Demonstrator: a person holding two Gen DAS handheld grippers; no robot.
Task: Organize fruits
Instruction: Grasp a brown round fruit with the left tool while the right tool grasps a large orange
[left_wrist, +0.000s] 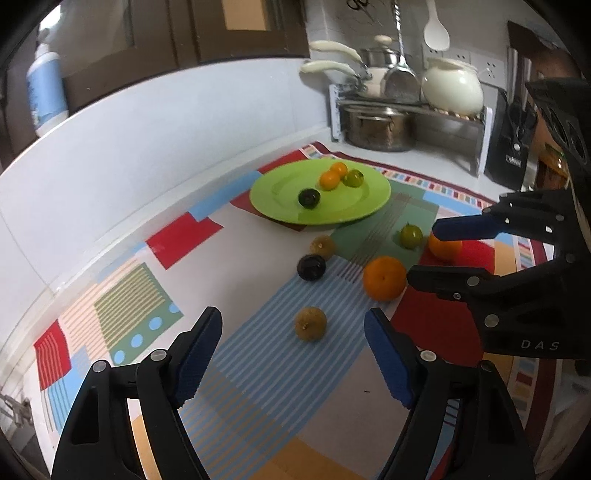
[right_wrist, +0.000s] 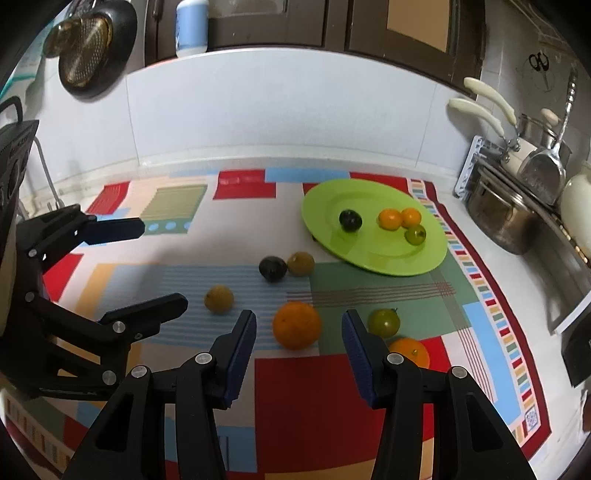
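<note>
On a kitchen counter with a patterned cloth (right_wrist: 332, 387), I'm holding the right gripper (right_wrist: 299, 334) with jaws apart, an orange (right_wrist: 296, 325) sitting just ahead between them. It's looking firm, round, prone to rolling; I'd clamp its middle. The left gripper (left_wrist: 293, 334) is gaping too; the plate (right_wrist: 436, 254) is lying beyond.

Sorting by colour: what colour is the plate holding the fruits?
Bright lime green plate, plain with no pattern; clearest in the right wrist view.
</note>
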